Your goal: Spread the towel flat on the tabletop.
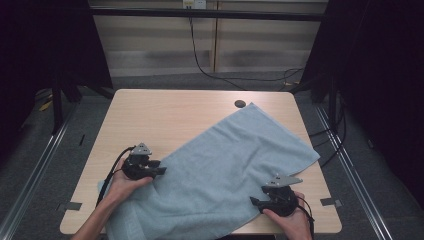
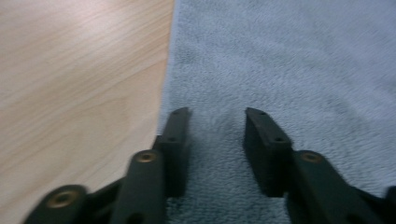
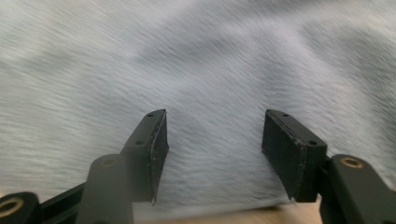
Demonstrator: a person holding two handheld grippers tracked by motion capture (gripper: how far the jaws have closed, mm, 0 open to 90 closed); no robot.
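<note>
Towel point(image 1: 225, 165) on wooden table point(image 1: 165, 115)

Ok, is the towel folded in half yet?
No, the towel lies spread in a single layer, skewed across the table.

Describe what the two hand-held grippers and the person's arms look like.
Both are black. The left hand-held gripper and the right hand-held gripper each carry a grey three-cornered plate on top and trail a black cable. Up close, the flat black fingers show small holes, with brass-coloured pivots behind. The forearms are bare, no sleeves.
</note>
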